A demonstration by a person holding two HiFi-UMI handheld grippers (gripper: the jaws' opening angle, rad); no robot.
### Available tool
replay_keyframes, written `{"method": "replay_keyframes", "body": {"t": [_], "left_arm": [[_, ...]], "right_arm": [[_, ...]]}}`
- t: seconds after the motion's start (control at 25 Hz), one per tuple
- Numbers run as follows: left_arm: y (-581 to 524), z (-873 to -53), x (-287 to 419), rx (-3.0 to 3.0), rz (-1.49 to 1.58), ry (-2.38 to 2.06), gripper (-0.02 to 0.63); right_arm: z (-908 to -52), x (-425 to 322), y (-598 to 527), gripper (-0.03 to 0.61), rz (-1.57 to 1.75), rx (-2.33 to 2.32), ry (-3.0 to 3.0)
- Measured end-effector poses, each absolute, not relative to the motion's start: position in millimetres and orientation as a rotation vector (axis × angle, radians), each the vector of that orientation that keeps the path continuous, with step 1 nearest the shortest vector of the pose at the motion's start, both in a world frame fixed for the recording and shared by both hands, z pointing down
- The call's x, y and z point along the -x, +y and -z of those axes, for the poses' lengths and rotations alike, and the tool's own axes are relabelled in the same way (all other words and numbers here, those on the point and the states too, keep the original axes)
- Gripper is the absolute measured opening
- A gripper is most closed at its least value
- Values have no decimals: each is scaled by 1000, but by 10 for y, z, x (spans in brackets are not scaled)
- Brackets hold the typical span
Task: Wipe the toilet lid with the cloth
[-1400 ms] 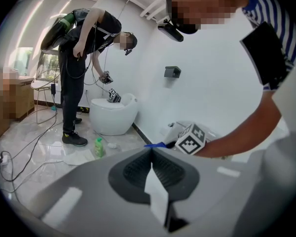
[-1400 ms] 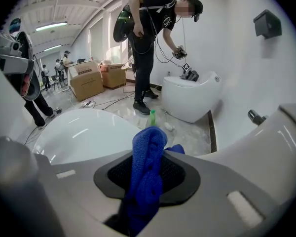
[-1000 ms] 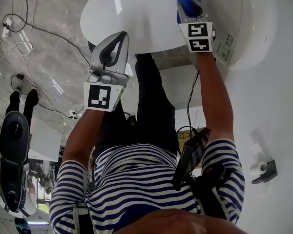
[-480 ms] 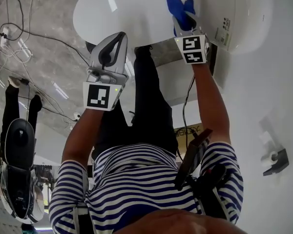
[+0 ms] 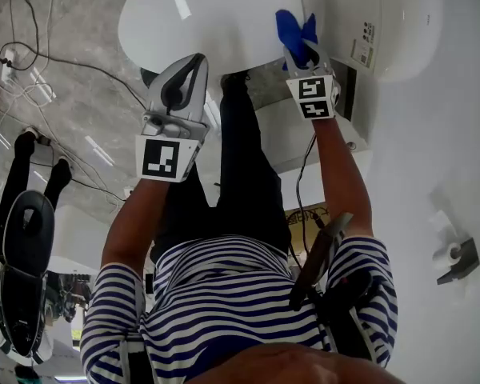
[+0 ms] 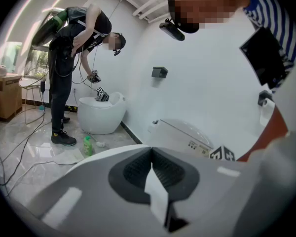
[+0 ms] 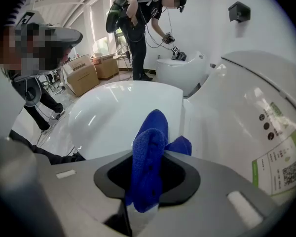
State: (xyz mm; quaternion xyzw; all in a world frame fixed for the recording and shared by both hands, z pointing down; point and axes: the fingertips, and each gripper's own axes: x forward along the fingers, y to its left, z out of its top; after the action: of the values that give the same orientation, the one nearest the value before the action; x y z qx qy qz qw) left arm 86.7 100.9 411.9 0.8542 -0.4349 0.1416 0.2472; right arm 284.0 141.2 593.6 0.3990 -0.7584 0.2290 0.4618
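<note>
Two grippers up in front of a striped shirt [image 5: 224, 294], seen from the head view. Left gripper [image 5: 194, 64] idles short of the toilet's front edge, jaws pressed together on nothing; its own view shows only the seam where they meet. Right gripper [image 5: 302, 53] is further in, jaws pinching a blue cloth [image 5: 294, 27], which bunches up between the pads and sticks out past the tips in a folded wad.

Cloth sits at the rear right of the toilet lid [image 5: 212, 18], close to where the lid meets the white toilet body [image 5: 388, 22] with its printed label [image 7: 281, 164]. Whether the wad is pressing on the lid or just above it – cannot tell from either view.

Judgement: wiping step is in hand, at the back edge of the lid. Most of the glossy surface lies ahead and to the left of the cloth. Next move calls for the wad kept flat against the lid and drawn across it in a stroke, grip held firm so the cloth doesn't pull free.

Farther off – cables [image 5: 48, 46] on the marble floor, a green bottle [image 6: 88, 145], cardboard boxes [image 7: 84, 75], a second toilet [image 7: 180, 73] with another person [image 7: 143, 14] bent over it.
</note>
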Motion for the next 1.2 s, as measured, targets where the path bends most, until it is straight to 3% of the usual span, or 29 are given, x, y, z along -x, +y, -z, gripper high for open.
{"method": "replay_keyframes", "body": {"t": [0.48, 1.2], "left_arm": [[804, -3568, -293, -2324, -307, -1373, 3], [691, -576, 565, -2424, -88, -1614, 3]], "right_arm": [[-5039, -2143, 1024, 118, -490, -1028, -2000], [-934, -792, 488, 120, -211, -1263, -2446]]}}
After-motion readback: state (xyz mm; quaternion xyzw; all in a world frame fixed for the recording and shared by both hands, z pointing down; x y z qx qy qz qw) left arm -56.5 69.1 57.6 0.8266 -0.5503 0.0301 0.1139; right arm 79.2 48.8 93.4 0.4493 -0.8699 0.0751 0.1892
